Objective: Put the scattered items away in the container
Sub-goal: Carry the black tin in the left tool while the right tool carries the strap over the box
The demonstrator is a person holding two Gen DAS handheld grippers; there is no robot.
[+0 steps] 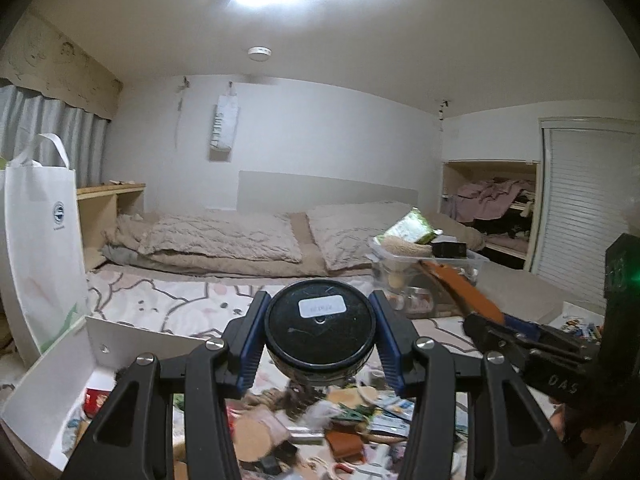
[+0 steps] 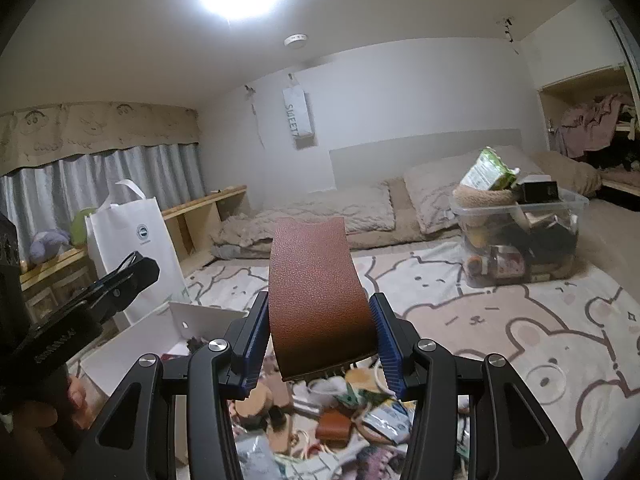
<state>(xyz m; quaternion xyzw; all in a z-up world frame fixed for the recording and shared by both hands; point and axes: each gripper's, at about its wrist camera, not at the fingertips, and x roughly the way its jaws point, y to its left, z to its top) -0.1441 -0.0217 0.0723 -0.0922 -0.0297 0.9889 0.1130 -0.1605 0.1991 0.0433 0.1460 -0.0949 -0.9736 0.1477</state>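
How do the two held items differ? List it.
The black jar is round, with a white label on its lid; the brown leather piece is flat and curved. The jar sits in the left gripper, the leather in the right gripper. Both are clamped above the clutter.

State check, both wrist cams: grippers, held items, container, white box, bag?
left gripper: shut on black jar
black jar: held, lid on
right gripper: shut on brown leather piece
brown leather piece: held upright, curved
clear container: open, heaped above rim
white box: open
white bag: upright
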